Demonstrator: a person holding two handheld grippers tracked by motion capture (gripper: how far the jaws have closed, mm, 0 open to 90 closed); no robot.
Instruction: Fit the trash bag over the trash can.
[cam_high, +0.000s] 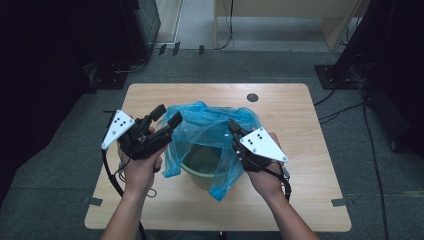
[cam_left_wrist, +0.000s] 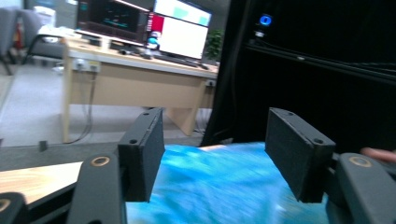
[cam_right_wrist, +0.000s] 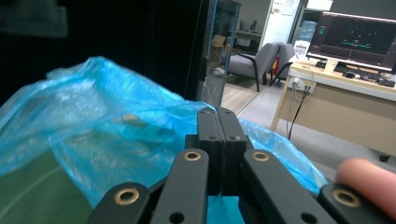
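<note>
The right tongs (cam_high: 233, 128) pinch the blue bag (cam_high: 210, 125), its mouth facing up over the bucket (cam_high: 200, 167), while the left tongs (cam_high: 167, 116) gape empty beside it.

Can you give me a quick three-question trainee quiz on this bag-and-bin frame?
1. True or false: the left gripper has its jaws apart, with nothing pinched between them.
2. What sits inside the blue plastic bag? A) green bucket B) cardboard box C) metal pot
3. Which gripper has its jaws pressed together at the bag's edge?

Key:
1. True; the bag lies beyond the open jaws.
2. A, the green bucket.
3. The right gripper; whether film is pinched between its jaws cannot be told.
</note>
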